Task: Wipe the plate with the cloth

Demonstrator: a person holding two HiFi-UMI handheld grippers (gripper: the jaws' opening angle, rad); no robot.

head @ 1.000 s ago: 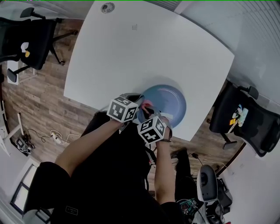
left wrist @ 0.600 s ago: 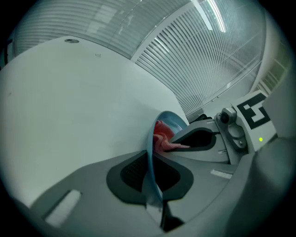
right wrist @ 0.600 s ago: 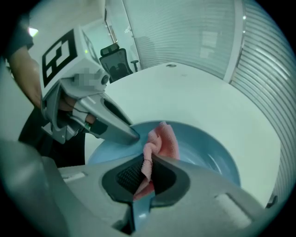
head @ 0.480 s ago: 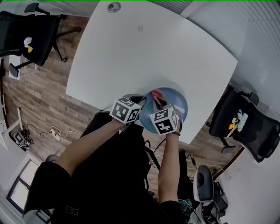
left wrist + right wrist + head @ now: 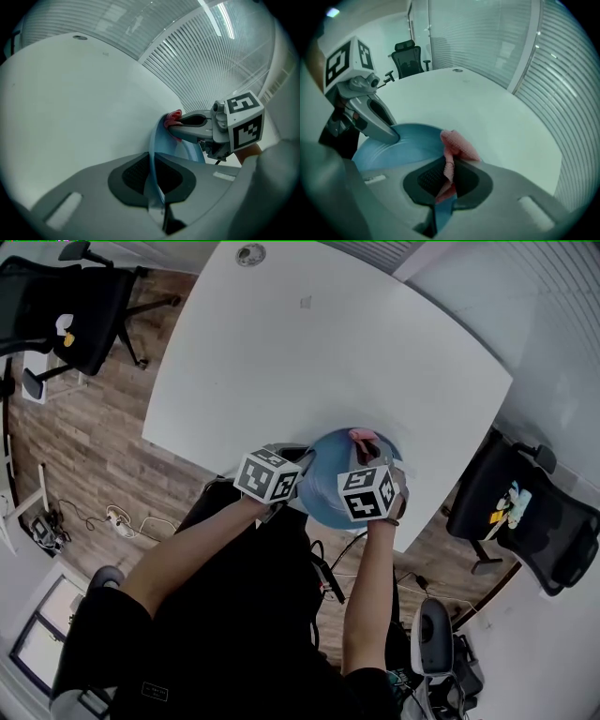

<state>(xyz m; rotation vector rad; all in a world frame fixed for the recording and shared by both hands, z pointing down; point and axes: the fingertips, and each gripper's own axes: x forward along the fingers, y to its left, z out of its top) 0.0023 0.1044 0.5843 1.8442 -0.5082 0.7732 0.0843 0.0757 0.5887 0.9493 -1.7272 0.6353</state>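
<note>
Left gripper (image 5: 154, 187): jaws closed on the near rim of the blue plate (image 5: 153, 150); the rim runs edge-on between the two pads.
Right gripper (image 5: 443, 183): jaws clamped on a pink cloth (image 5: 457, 145), which is bunched between the pads and sticks out beyond the tips.
Blue plate, location: on the white table (image 5: 309, 362), at the edge nearest the person, between the two grippers. Whether it lies flat or is raised on one side cannot be told.
Pink cloth, location: at the far rim of the plate, on the side opposite the left gripper's hold. In the right gripper view the loose end lies over the plate's edge. The head view shows it as a pink patch at the top of the plate.
Gripper positions: close together, both over the plate, the left at the plate's left side and the right at its right side.
Surroundings: a black office chair (image 5: 66, 315) stands at the table's left and another black chair (image 5: 534, 512) at its right, both on a wood-plank floor (image 5: 84, 446).
</note>
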